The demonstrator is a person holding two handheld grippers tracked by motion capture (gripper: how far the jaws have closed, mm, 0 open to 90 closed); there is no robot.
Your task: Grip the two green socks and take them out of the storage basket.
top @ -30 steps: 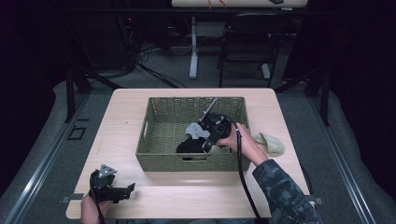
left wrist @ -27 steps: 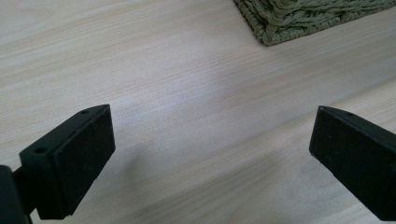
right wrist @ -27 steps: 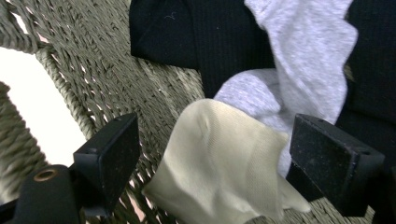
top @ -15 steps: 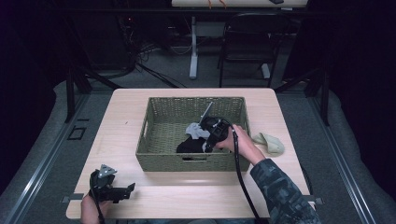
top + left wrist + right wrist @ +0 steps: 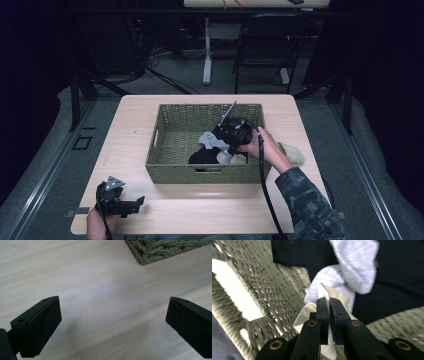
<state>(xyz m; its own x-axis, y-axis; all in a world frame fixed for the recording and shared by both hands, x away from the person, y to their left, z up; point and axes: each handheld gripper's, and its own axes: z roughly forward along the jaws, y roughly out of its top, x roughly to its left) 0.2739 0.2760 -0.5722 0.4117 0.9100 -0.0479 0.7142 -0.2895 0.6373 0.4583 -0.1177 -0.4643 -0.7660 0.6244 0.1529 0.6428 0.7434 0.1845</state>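
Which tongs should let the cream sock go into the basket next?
Right tongs: shut on the cream sock above the basket. Left tongs rest open on the table, outside it.

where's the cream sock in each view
High view: cream sock in the basket's front right corner, under the right gripper.
Right gripper view: centre, pinched between the fingers.
Left gripper view: none; a basket corner at top.
Shared landmark: the woven basket.
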